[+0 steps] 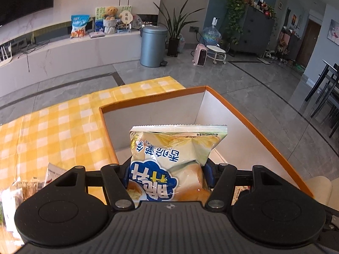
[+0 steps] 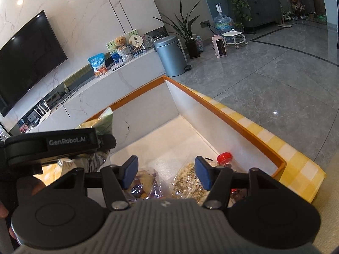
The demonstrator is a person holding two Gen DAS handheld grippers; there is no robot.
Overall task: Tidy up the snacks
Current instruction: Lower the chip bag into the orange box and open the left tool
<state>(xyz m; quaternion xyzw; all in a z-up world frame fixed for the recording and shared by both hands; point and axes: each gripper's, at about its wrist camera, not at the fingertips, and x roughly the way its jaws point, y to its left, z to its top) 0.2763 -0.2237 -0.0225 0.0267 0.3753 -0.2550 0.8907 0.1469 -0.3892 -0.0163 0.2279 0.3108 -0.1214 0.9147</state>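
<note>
chip bags (image 1: 175, 158): 1 | orange boxes (image 1: 243, 114): 1 | clear snack packets (image 2: 190, 182): 2 | red lids (image 2: 224, 157): 1

orange-rimmed box (image 1: 250, 122), yellow checked tablecloth (image 1: 53, 127)

Left gripper (image 1: 167, 174) clamped; right gripper (image 2: 166, 172) agape

chip bag (image 1: 175, 156): glossy plastic film | box (image 1: 250, 127): matt cardboard | floor (image 1: 243, 78): polished stone
</note>
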